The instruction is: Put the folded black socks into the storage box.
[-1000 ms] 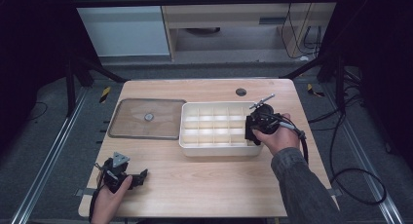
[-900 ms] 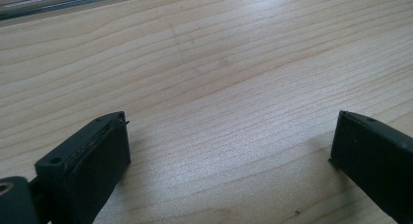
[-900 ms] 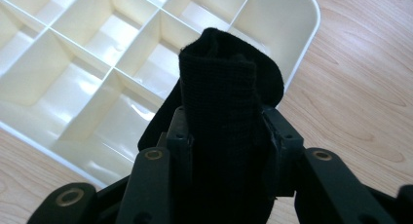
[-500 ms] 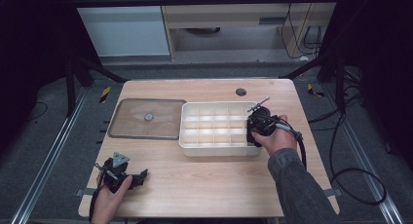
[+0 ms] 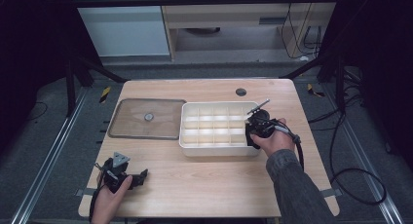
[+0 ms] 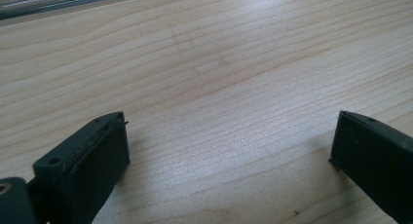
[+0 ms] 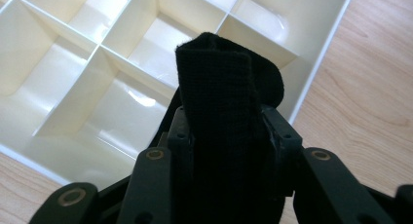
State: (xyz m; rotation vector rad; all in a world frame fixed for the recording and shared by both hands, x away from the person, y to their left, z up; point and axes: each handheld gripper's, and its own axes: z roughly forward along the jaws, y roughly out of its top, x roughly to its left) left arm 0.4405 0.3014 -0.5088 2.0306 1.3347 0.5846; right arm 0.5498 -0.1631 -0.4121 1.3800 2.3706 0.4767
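A folded black cloth item, like a rolled sock, is clamped between the jaws of my right gripper. It hangs over the near right compartments of the cream divided tray. In the high view the right gripper sits at the right end of that tray. My left gripper rests low over bare wood with its jaws wide apart and nothing between them; in the high view the left gripper lies near the table's front left corner.
A clear flat lid with a small knob lies left of the tray. A dark round hole marks the table's far side. Cables trail off the right edge. Bare wood spans the front middle.
My right gripper has shifted slightly along the tray's right end with the black cloth still in it. The left hand has stayed put.
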